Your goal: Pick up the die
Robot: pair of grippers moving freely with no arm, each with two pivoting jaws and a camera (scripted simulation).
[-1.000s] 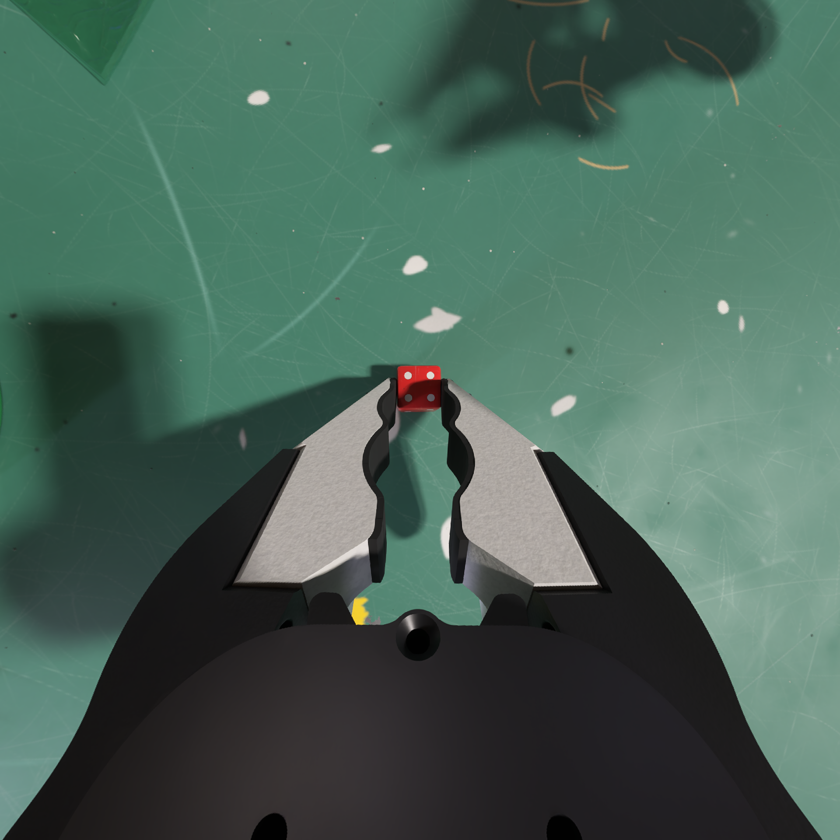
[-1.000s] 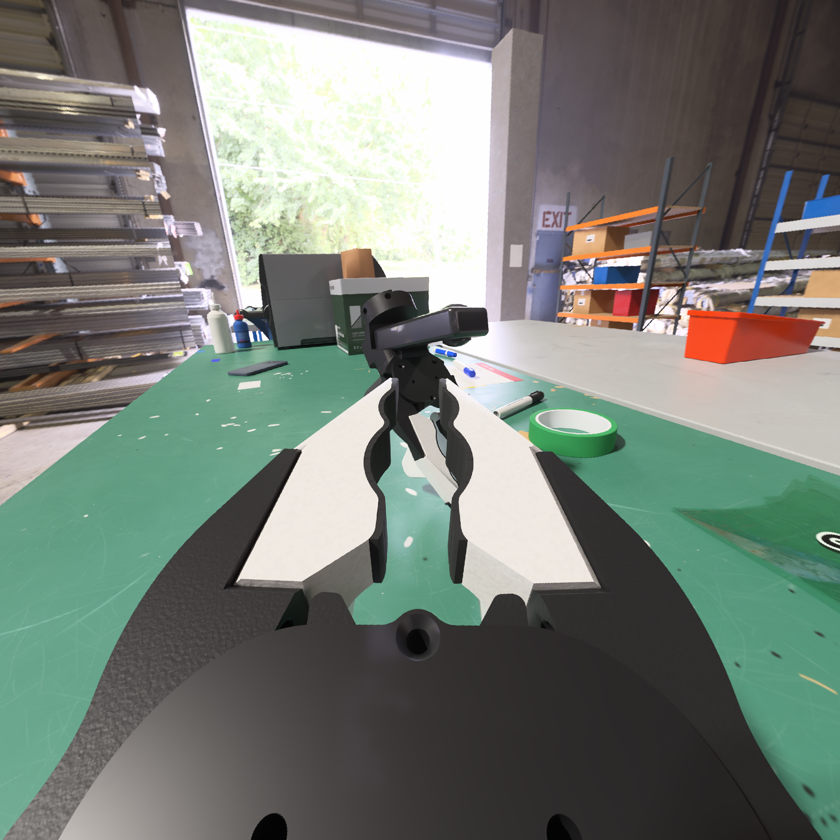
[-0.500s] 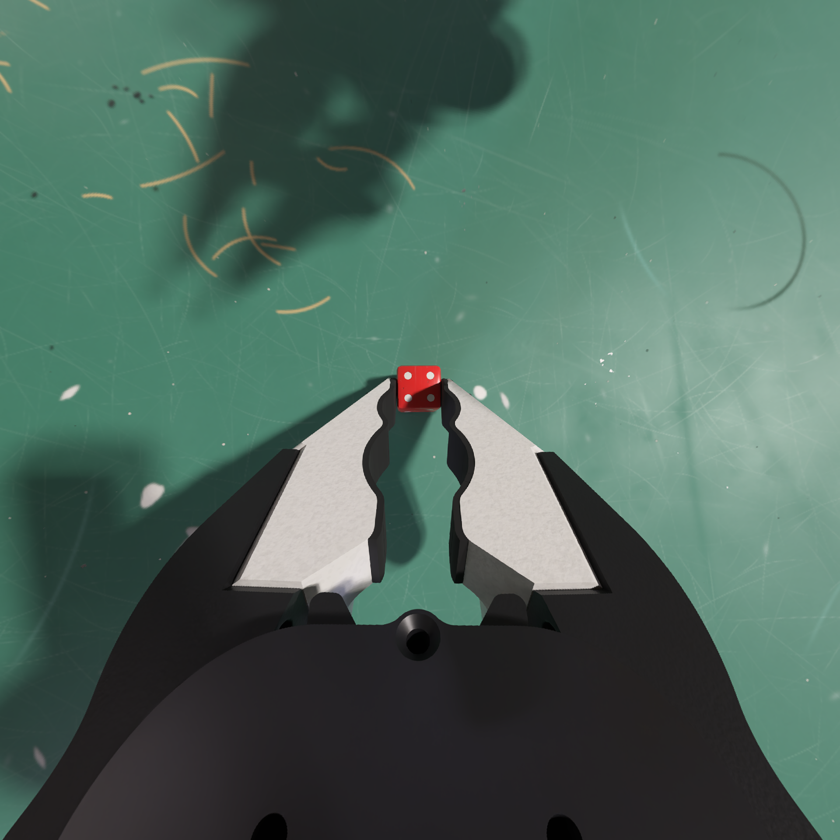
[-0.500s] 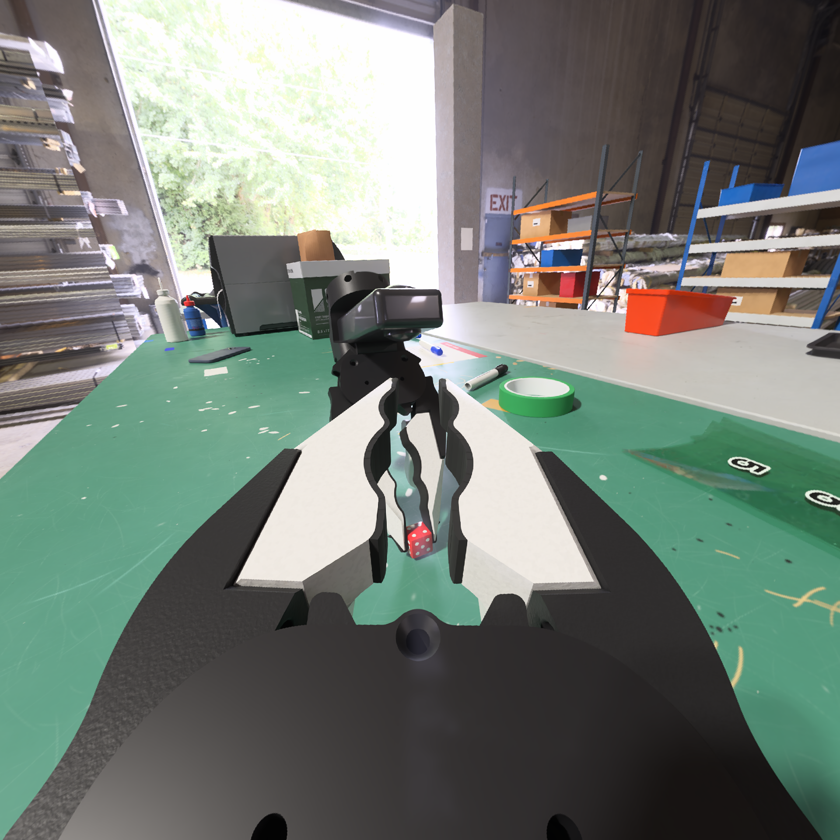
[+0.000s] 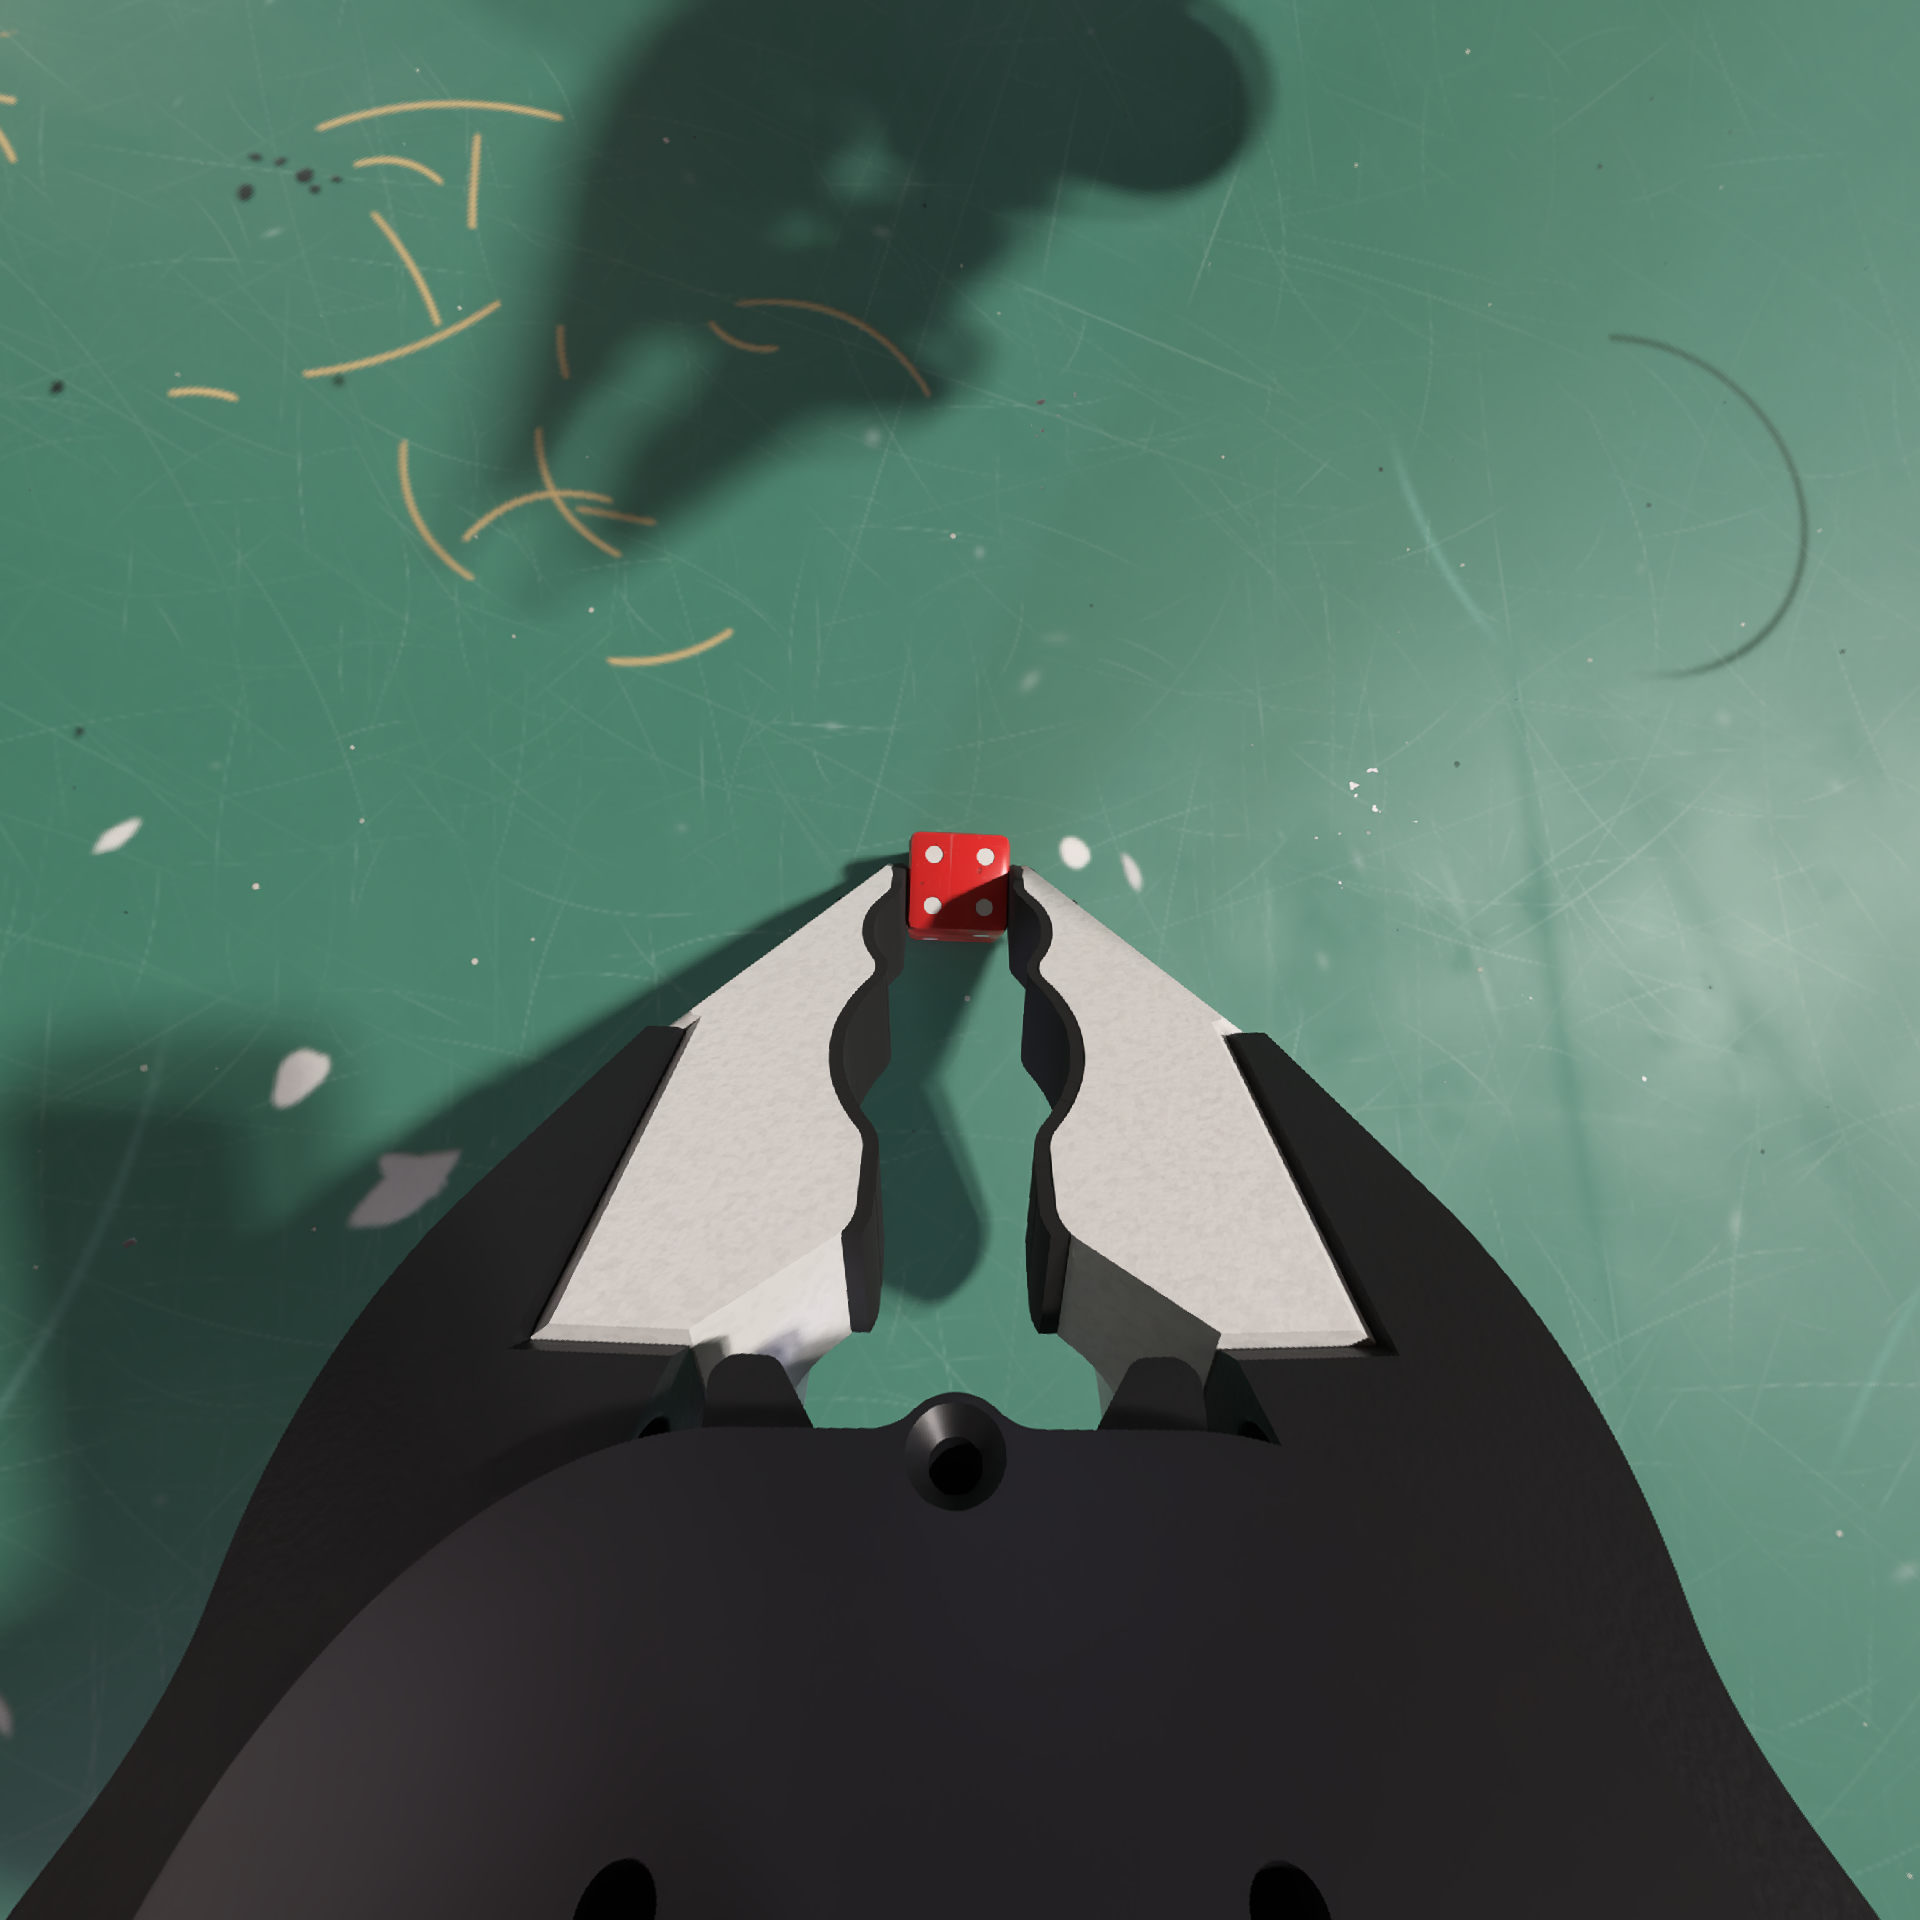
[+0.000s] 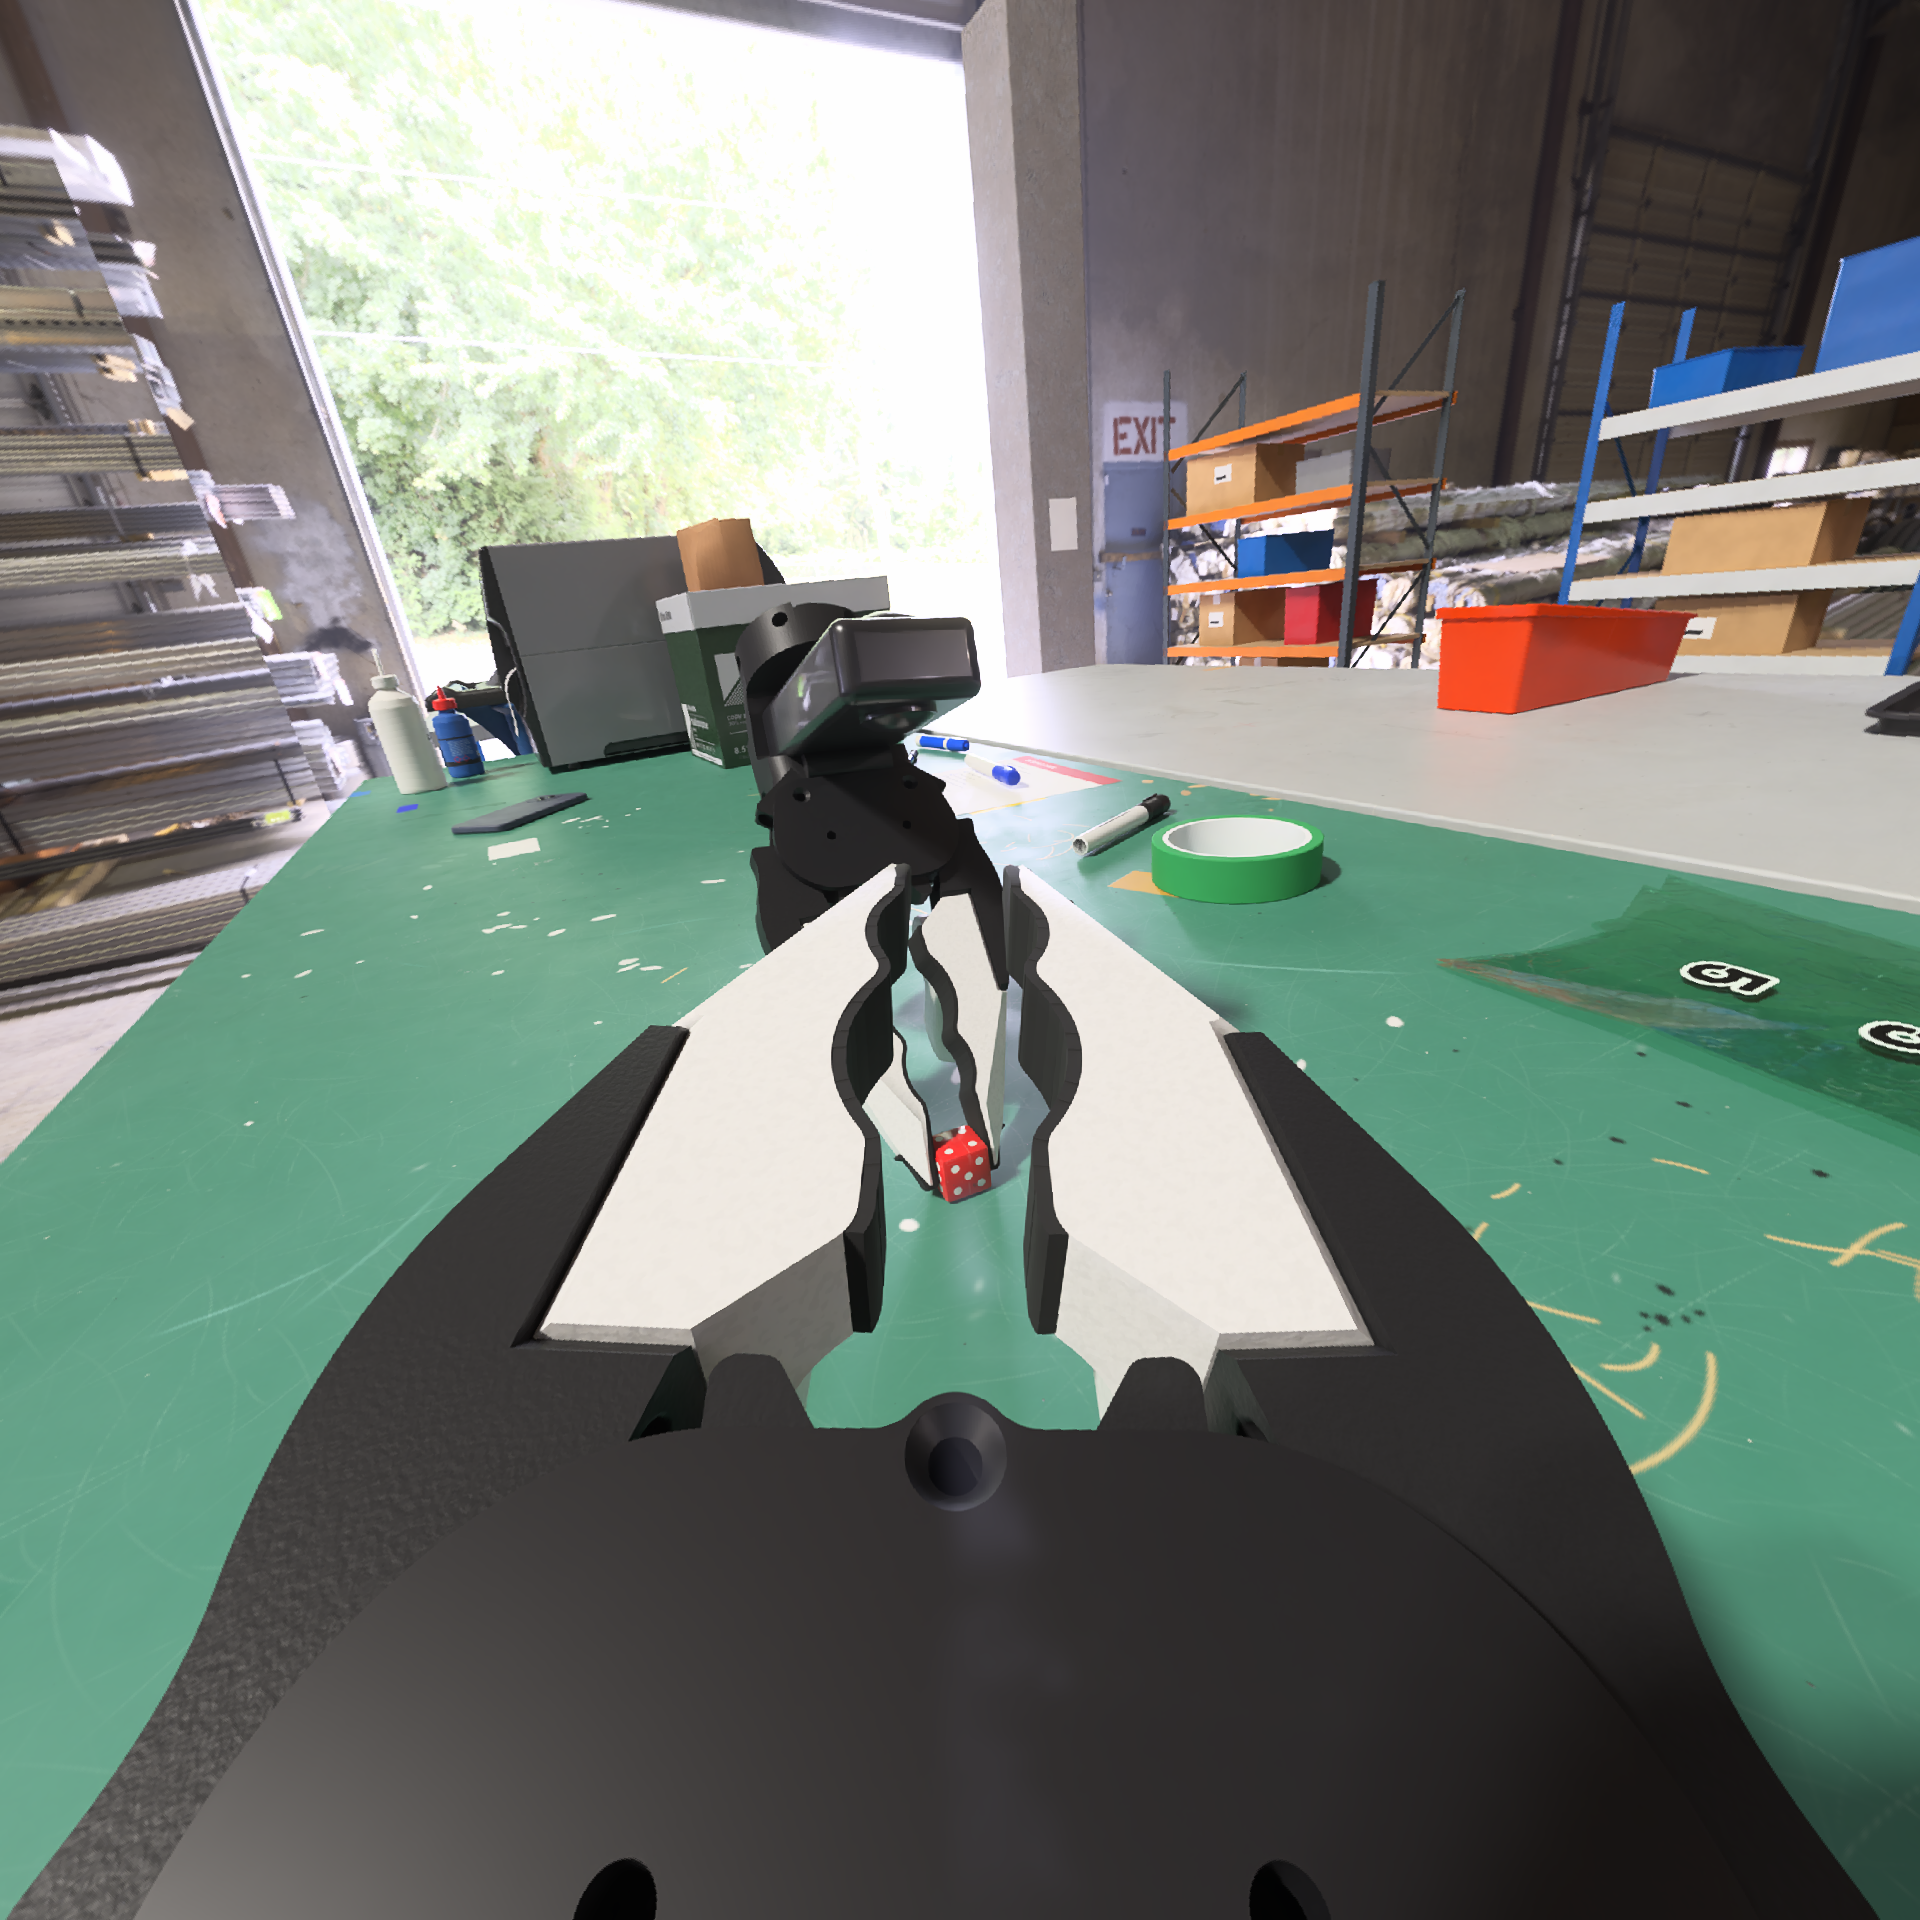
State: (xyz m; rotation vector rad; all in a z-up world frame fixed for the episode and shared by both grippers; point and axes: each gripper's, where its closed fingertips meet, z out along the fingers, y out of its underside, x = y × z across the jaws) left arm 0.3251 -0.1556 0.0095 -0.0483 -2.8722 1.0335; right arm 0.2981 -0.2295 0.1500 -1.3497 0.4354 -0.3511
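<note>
A small red die (image 5: pixel 957 885) with white pips is pinched between the fingertips of my left gripper (image 5: pixel 957 904), which points down at the green mat (image 5: pixel 1351 623). In the right wrist view the left gripper (image 6: pixel 951 1179) hangs nose-down just ahead and holds the die (image 6: pixel 962 1166) close above the mat. My right gripper (image 6: pixel 956 883) is low over the mat and aimed at the left one. Its jaws stand a narrow gap apart with nothing between them.
A green tape roll (image 6: pixel 1236 857), a black marker (image 6: pixel 1122 824) and blue pens (image 6: pixel 982 764) lie further back on the right. A transparent green sheet (image 6: pixel 1714 997) lies at the right. Bottles (image 6: pixel 405 732), a grey case (image 6: pixel 592 649) and boxes stand at the far end.
The left gripper has carried the die across the mat and nearer to the right gripper. The die now shows between the right gripper's fingers. Over the last half second little has moved.
</note>
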